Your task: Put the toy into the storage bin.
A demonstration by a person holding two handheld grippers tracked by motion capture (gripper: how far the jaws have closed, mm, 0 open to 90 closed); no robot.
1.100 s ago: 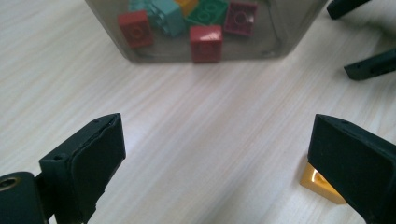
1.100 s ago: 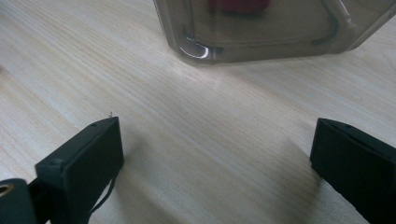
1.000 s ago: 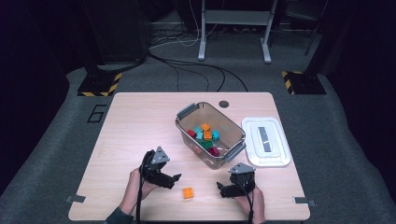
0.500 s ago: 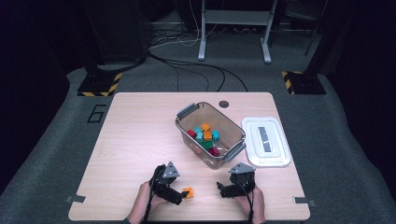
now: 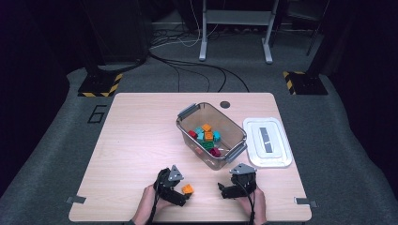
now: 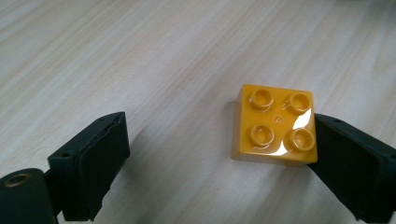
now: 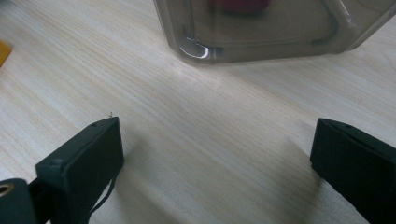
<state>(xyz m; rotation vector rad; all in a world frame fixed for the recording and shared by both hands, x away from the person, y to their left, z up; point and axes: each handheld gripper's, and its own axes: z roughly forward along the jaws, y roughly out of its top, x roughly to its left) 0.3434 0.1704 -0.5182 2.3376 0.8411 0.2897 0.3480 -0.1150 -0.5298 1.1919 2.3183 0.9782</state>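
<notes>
Orange brick (image 6: 275,126) (four studs), left tool (image 6: 224,154) closing, "6" (image 5: 96,114) on floor

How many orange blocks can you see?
3. One orange block lies on the table at the left claw. Two more sit in the clear bin; others may be hidden underneath.

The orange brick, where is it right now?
The orange brick lies on the table's near edge in the high view, between the left gripper's open jaws, short of the clear bin.
</notes>
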